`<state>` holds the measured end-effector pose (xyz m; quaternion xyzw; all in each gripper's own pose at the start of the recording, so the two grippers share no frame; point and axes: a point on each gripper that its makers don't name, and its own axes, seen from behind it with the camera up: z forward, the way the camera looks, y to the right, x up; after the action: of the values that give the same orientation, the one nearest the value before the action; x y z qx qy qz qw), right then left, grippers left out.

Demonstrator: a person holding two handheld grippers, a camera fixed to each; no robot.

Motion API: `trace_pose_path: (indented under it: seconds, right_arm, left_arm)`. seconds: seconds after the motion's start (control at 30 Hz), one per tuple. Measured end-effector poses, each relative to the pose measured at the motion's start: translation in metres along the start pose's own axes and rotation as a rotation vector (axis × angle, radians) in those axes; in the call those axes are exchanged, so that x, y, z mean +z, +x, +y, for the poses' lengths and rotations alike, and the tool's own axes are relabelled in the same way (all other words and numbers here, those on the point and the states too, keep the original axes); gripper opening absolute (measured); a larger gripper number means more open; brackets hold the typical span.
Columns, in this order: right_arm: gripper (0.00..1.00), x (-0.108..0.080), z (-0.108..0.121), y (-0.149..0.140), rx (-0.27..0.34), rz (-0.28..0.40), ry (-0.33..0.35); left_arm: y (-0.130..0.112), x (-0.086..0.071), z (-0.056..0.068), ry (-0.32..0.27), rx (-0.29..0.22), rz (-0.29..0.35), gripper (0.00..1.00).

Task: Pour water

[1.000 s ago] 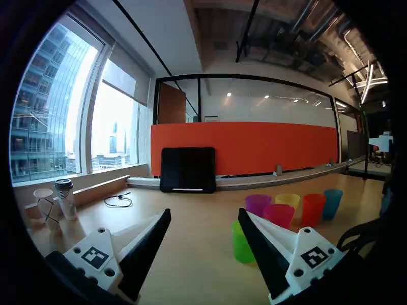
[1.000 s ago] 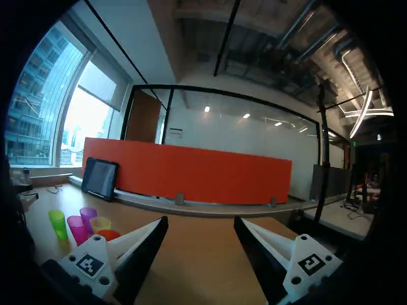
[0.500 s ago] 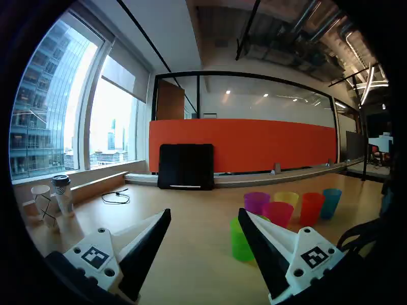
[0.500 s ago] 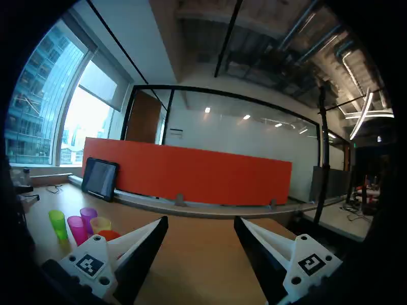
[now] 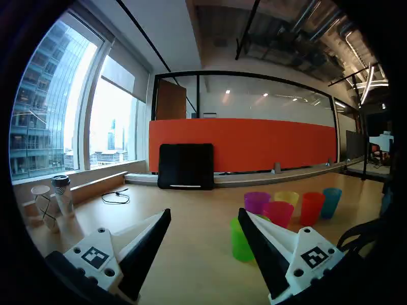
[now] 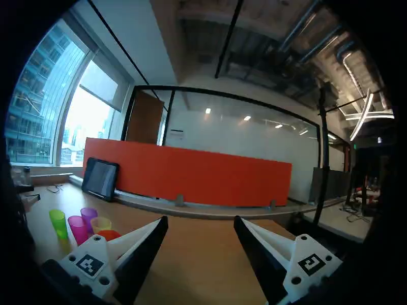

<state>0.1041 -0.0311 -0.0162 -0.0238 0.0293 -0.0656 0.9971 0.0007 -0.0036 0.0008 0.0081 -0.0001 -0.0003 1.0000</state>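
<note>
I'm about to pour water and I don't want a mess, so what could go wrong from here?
The green cup sits partly behind one finger of the open left gripper, close by the pink cup and others, so reaching in could topple them. A tablet and a cable share the wooden table, so a spill might reach them.

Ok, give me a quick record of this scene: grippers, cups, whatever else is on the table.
left gripper: open, empty
right gripper: open, empty
plastic cups, clustered: green cup, purple cup, pink cup, yellow cup, orange cup, blue cup
surface: wooden table
elsewhere: black tablet propped upright; lidded paper coffee cup near window
</note>
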Motion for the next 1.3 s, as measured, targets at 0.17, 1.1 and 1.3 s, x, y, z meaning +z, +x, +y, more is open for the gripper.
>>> trace_pose_path:
  seconds: [0.17, 1.1, 1.3]
  right_arm:
    - [1.00, -0.002, 0.001, 0.004, 0.008, 0.017, 0.002]
    - [1.00, 0.007, 0.011, -0.042, 0.114, 0.007, 0.022]
    - [1.00, 0.007, 0.006, -0.069, 0.115, -0.030, 0.031]
  left_arm:
    - [0.001, 0.000, -0.001, 0.000, 0.000, 0.000, 0.99]
    - [0.000, 0.000, -0.003, 0.000, 0.000, 0.000, 0.98]
    - [0.000, 0.000, -0.003, 0.000, 0.000, 0.000, 0.98]
